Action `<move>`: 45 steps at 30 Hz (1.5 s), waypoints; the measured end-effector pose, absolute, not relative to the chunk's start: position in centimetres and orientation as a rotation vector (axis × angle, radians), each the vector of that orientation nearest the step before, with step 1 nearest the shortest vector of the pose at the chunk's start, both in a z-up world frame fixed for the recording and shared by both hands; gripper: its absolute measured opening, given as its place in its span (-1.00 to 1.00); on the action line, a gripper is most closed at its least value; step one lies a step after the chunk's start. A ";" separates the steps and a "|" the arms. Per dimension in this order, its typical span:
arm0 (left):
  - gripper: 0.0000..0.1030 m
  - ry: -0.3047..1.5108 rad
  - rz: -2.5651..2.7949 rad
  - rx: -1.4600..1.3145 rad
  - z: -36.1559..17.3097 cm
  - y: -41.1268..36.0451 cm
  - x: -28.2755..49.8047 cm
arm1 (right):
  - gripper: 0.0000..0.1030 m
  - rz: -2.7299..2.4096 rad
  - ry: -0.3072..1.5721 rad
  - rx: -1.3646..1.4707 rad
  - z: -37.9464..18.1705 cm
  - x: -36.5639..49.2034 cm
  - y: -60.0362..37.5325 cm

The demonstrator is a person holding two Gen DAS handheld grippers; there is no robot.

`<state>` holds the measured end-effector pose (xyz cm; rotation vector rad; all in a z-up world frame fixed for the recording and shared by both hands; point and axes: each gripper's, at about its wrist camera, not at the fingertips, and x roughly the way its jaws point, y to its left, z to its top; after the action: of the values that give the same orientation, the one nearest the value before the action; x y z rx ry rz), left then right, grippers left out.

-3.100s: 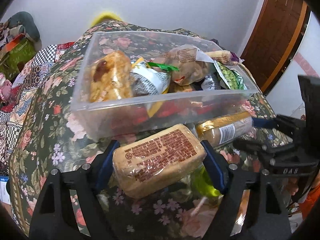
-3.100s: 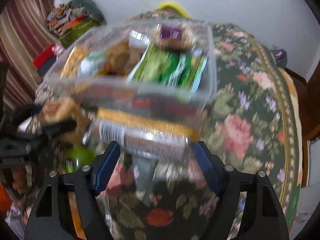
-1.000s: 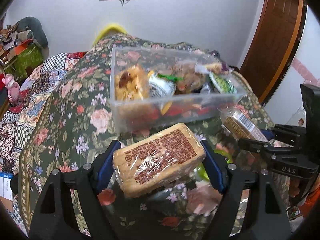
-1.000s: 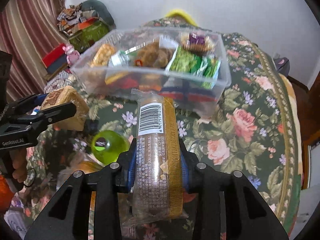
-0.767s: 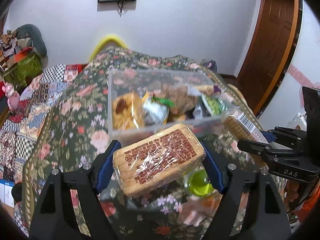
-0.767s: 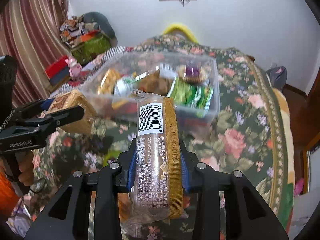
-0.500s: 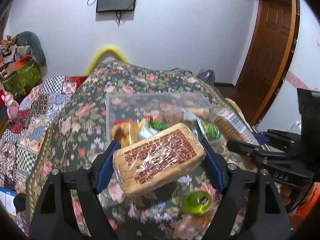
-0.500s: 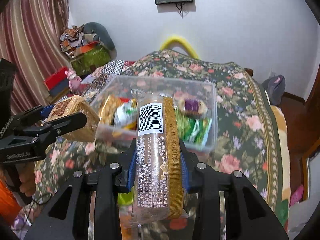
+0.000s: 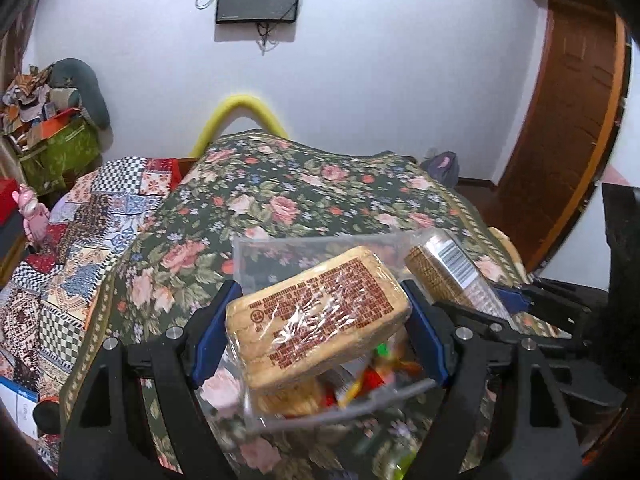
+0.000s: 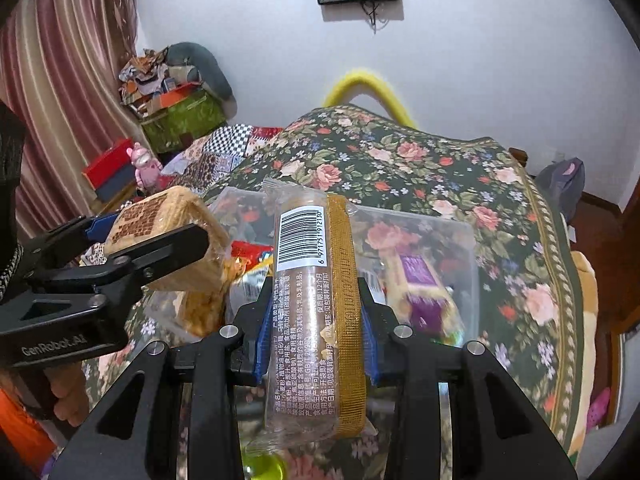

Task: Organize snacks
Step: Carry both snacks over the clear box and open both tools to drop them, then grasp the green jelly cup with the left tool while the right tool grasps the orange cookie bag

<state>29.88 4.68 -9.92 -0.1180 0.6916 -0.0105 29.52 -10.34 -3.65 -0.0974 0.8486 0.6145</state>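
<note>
My left gripper (image 9: 318, 320) is shut on a wrapped tan cake block (image 9: 316, 316) with brown print, held above the near end of a clear plastic snack bin (image 9: 280, 252). My right gripper (image 10: 316, 320) is shut on a long wafer pack (image 10: 316, 300) with a gold stripe and a barcode, held upright over the same bin (image 10: 460, 248). The bin holds several wrapped snacks, among them a purple-labelled pack (image 10: 420, 284). The left gripper and its cake block (image 10: 160, 220) show at the left of the right wrist view. The wafer pack (image 9: 448, 268) shows at the right of the left wrist view.
The bin stands on a dark floral tablecloth (image 9: 304, 188). A green round object (image 10: 264, 468) lies on the cloth just below my right gripper. A yellow chair back (image 9: 240, 116) stands behind the table, and a wooden door (image 9: 572, 120) is at the right.
Both grippers have risen and moved forward with their snacks, from in front of the bin's near wall to above the bin. Their grips have not changed.
</note>
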 end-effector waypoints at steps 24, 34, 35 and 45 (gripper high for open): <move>0.59 0.687 -0.038 -0.126 -9.5 5.7 29.4 | -0.09 0.626 0.780 -0.125 -1.5 26.7 -11.3; 0.64 0.740 -0.088 -0.124 -10.2 5.2 24.4 | 0.12 0.616 0.824 -0.118 -3.0 22.5 -14.4; 0.64 0.748 -0.093 -0.124 -10.5 5.1 23.9 | 0.12 0.615 0.832 -0.117 -3.3 21.9 -14.7; 0.64 0.860 -0.131 -0.107 -14.5 4.0 18.6 | 0.18 0.638 0.961 -0.060 -7.2 18.6 -15.4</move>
<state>18.59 4.01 -14.55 -0.1074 0.8605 -0.1312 18.56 -15.43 -7.25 -0.0596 0.9606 0.6381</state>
